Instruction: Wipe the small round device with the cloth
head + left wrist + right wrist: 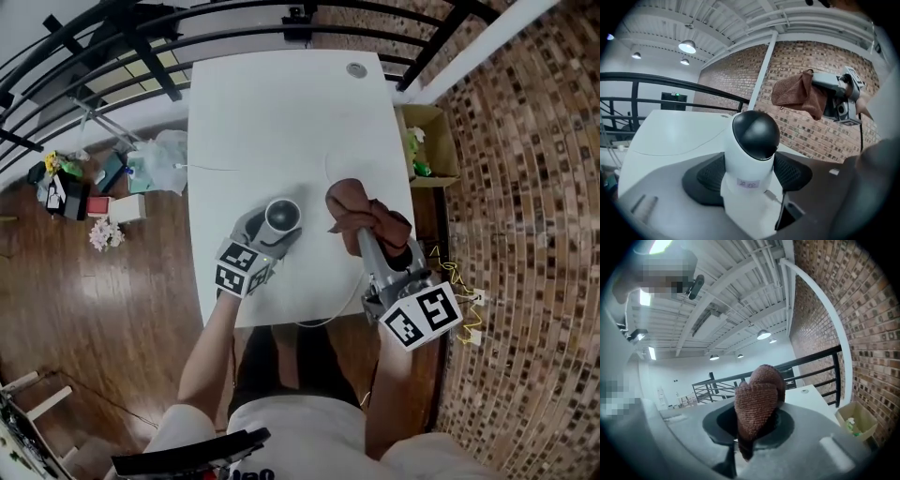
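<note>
Head view places the left gripper (pixel 270 228) over the near half of the white rectangular table (pixel 281 112). It carries the small round device (pixel 282 216), a white plastic body with a glossy black domed face. In the left gripper view, the device (pixel 754 140) stands upright between the jaws. The black ribbed pads (pixel 710 176) bear on both sides of its white lower body. The jaws are set fairly wide, closed to the width of the body. The dome projects clear above the pads and is fully exposed. No view shows whether the base rests on the table top.

To the right, the right gripper (pixel 367 236) holds the brown knitted cloth (pixel 361 211). In the right gripper view, the jaws are nearly together on the cloth (pixel 757 399), which bunches up beyond the tips as a rounded wad. The left gripper view shows this cloth (pixel 797 93) above and to the right of the dome, near it but not touching.

Step in hand, as judged: both items are gripped and presented, and wiping contact has not yet been made.

Next move, as judged:
- Bring the protruding wad down and leftward onto the black dome.
- Hold the left grip firm so the smooth body does not twist or slip.
- Contact with cloth only, keeping the jaw tips off the glossy face.
</note>
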